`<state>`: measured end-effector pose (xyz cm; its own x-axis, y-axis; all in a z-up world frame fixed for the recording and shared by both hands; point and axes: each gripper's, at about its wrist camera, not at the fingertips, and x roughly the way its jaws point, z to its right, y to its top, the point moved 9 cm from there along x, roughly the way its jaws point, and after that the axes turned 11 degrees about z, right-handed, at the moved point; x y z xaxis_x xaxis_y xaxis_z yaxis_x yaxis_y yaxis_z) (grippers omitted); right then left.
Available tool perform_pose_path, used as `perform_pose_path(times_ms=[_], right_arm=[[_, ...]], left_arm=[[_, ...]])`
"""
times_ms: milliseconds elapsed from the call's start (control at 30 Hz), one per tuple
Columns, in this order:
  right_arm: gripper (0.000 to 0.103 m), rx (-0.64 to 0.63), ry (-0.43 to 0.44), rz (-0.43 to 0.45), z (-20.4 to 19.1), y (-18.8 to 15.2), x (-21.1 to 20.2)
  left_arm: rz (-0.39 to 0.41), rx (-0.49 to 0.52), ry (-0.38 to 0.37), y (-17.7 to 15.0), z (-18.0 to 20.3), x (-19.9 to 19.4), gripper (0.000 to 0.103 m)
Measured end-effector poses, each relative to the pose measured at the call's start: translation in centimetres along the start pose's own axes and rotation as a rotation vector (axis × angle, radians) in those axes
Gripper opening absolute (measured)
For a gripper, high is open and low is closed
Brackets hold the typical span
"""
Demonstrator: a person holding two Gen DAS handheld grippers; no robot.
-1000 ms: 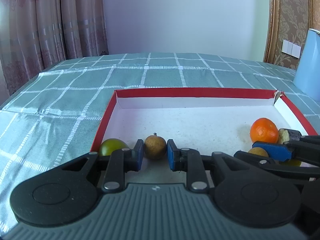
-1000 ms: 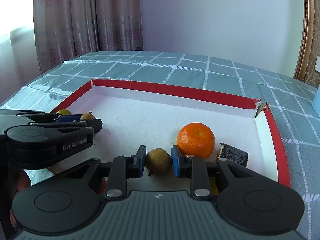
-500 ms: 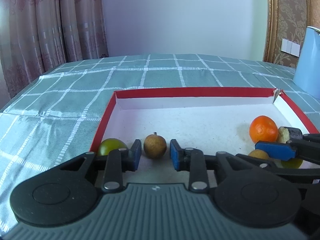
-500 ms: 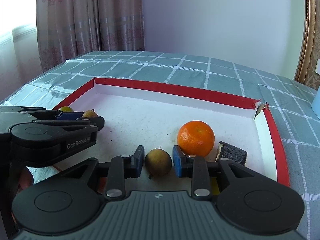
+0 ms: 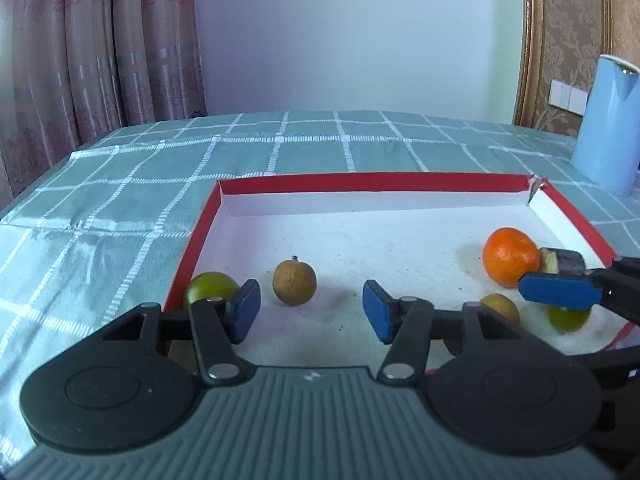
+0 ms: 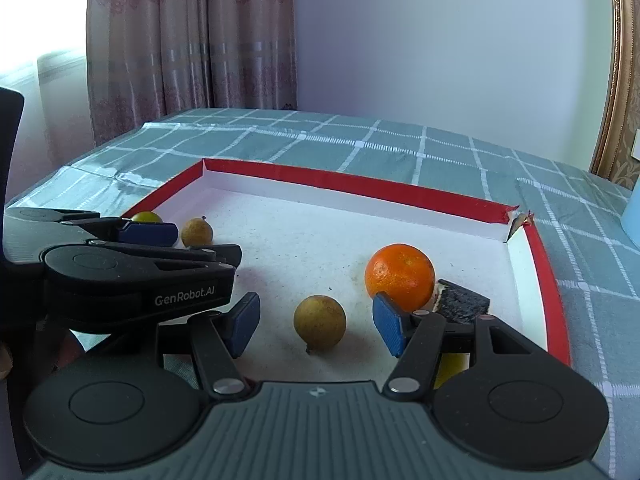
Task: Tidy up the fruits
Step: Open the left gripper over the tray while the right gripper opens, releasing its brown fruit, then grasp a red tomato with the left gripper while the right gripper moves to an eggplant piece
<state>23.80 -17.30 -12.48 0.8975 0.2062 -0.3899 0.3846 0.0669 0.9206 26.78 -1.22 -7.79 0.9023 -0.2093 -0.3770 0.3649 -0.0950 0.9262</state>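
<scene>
Fruits lie scattered in a shallow red-rimmed white tray (image 5: 200,236) on a green checked tablecloth (image 5: 120,184). In the left wrist view, the left gripper (image 5: 311,306) has its blue-padded fingers spread wide and grasps nothing; a brown longan (image 5: 295,281) sits on the tray floor just beyond the gap, nearer the left finger, touching neither pad. A green fruit (image 5: 210,286) rests against the tray's left wall, partly hidden behind that left finger.

In the right wrist view, the right gripper (image 6: 316,324) is likewise released, fingers well apart. A yellow-brown longan (image 6: 319,322) lies between the pads without touching either. Just beyond the right pad sits an orange tangerine (image 6: 400,276), and a dark, black-crusted chunk (image 6: 462,301) lies beside it on the right, near the tray's right wall. A yellowish fruit (image 6: 450,368) shows partly beneath the right finger's linkage; its kind cannot be told.

From the left wrist view, the right gripper's blue pad (image 5: 560,291) reaches in from the right, over another small green fruit (image 5: 568,318). A light blue kettle (image 5: 606,124) stands on the cloth, beyond the tray's far right corner. Pink curtains (image 6: 192,40) hang at far left.
</scene>
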Motion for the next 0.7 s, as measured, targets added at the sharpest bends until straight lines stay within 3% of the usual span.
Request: perform_pose_path(times_ms=[367,467,600,700], right_arm=[[0.062,-0.004,0.014,0.04,-0.5,0.0,-2.8],[0.067,0.002,0.011,0.069,-0.6,0.1,-4.1],[0.07,0.055,0.014,0.104,0.1,0.0,-6.3],[0.07,0.13,0.041,0.134,1.0,-0.1,-8.2]], left_arm=[[0.039,-0.022,-0.026,-0.1,0.2,-2.8,0.064],[0.064,-0.002,-0.018,0.2,0.5,-4.0,0.066],[0.099,0.002,0.015,0.7,0.3,-5.9,0.087],[0.149,0.038,0.036,1.4,0.3,-7.8,0.088]])
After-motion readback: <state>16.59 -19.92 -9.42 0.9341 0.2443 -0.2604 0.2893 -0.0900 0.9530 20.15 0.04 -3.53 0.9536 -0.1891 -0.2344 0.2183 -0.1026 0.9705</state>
